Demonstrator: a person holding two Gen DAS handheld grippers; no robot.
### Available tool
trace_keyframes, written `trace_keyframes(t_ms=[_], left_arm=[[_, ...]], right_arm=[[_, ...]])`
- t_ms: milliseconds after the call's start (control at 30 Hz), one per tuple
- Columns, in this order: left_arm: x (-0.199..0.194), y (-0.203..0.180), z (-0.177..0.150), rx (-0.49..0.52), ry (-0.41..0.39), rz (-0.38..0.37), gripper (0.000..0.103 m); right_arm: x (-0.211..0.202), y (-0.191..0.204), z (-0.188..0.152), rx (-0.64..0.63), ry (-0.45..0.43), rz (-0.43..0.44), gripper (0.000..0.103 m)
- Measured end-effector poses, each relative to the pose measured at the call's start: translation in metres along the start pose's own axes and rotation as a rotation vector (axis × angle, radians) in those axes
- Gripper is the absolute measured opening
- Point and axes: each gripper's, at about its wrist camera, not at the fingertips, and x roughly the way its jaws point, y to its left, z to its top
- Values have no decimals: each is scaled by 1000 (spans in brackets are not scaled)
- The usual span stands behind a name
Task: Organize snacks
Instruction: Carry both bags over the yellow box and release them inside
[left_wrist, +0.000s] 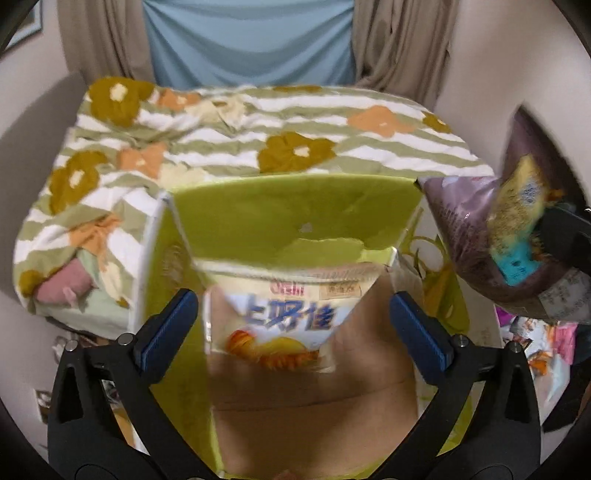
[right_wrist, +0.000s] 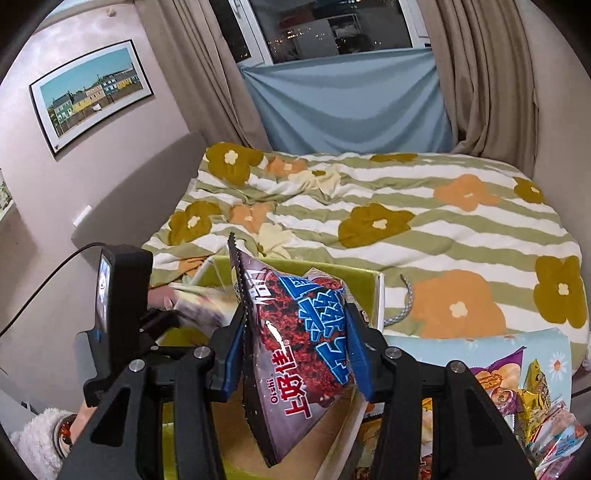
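Left gripper (left_wrist: 293, 325) spread wide, nothing between the pads, hanging just above the open green box (left_wrist: 295, 210). Pale Oishi snack bag (left_wrist: 275, 325) below it, blurred, standing upright inside the box against the brown cardboard floor; probably just let go there, jaws parted to leave it room. Cannot tell whether it rests fully on the bottom.

Right gripper (right_wrist: 295, 332) clamped on a dark red-and-blue Oishi bag (right_wrist: 295, 354), squeezed across its middle, serrated seam edge up toward 11 o'clock, lower corner dangling over the box (right_wrist: 369, 275). Held high and clear of the rim, likely waiting its turn to go in beside the first.

Box set on the bed (right_wrist: 369, 206) with the flowered striped cover, close to hand. Heap of loose snack packets (right_wrist: 535, 398) at 4 o'clock of the right view, outside the box, not yet sorted. Window curtain (right_wrist: 480, 74) at 12 o'clock.
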Motion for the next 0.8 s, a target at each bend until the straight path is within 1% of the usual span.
trace_keyframes(t_ms=[67, 167, 333, 467, 533, 667, 800], left_arm=[[-4, 3, -3, -11, 3, 13, 103], [-13, 10, -10, -42, 8, 6, 103], [-34, 19, -20, -82, -22, 67, 103], [-50, 21, -22, -87, -51, 121, 103], [-54, 22, -24, -81, -50, 145, 103], [-54, 30, -28, -94, -36, 137, 103], [-49, 32, -34, -101, -10, 127, 103]], right_arm=[[4, -4, -1, -2, 9, 1, 45], [6, -5, -3, -11, 9, 12, 45], [10, 0, 4, -41, 13, 36, 45], [16, 8, 14, -70, 6, 68, 45], [20, 14, 18, -87, 5, 86, 45], [38, 31, 25, -141, 20, 115, 45], [60, 41, 29, -167, 49, 142, 46]])
